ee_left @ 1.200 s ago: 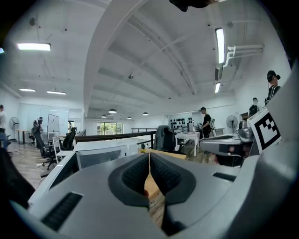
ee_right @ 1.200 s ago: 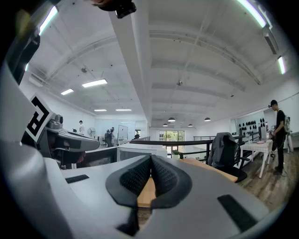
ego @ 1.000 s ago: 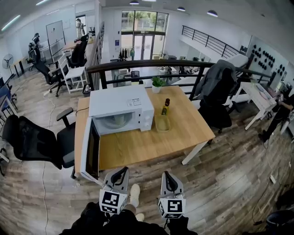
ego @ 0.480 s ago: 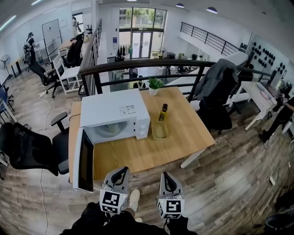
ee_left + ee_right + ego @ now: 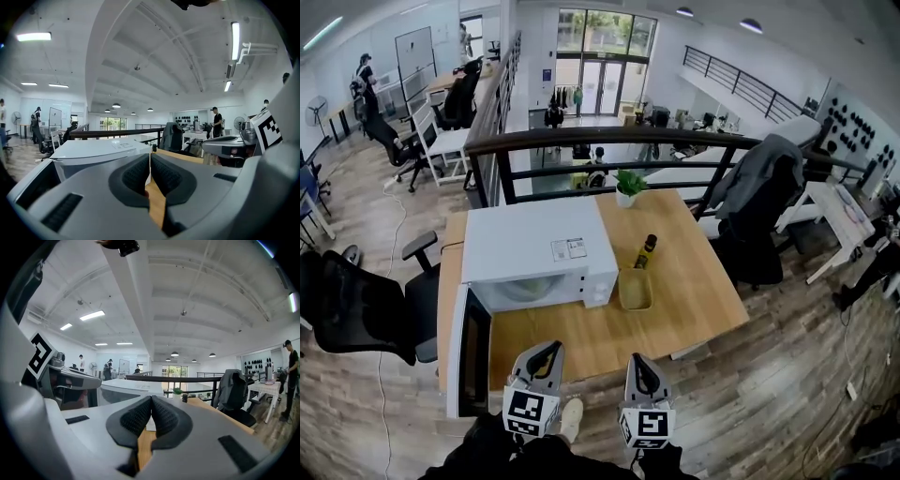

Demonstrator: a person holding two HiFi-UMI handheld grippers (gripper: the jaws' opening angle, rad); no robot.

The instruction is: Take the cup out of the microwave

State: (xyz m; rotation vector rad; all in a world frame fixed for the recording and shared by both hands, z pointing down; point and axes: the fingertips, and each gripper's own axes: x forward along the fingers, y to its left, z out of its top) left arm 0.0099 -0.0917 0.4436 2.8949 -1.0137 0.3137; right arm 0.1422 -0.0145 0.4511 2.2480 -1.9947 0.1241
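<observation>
A white microwave (image 5: 534, 251) stands on the left half of a wooden table (image 5: 694, 291), and its door (image 5: 470, 353) hangs open toward me. The cavity (image 5: 525, 289) shows only a pale shape; I cannot make out a cup in it. My left gripper (image 5: 550, 349) and right gripper (image 5: 637, 360) are side by side at the table's near edge, both pointing at the table. Each is shut with nothing between its pads. In the left gripper view the left gripper (image 5: 150, 157) faces the microwave (image 5: 93, 152). In the right gripper view the right gripper (image 5: 151, 399) has the microwave (image 5: 126, 387) behind it.
A dark bottle (image 5: 645, 251) and a yellowish container (image 5: 635, 289) stand right of the microwave. A small potted plant (image 5: 626, 183) sits at the table's far edge. A black railing (image 5: 609, 141) runs behind. Office chairs stand at the left (image 5: 356, 305) and right (image 5: 759, 216).
The table and microwave have drawn closer and lower in the head view as I moved toward them. Both grippers stay shut and side by side.
</observation>
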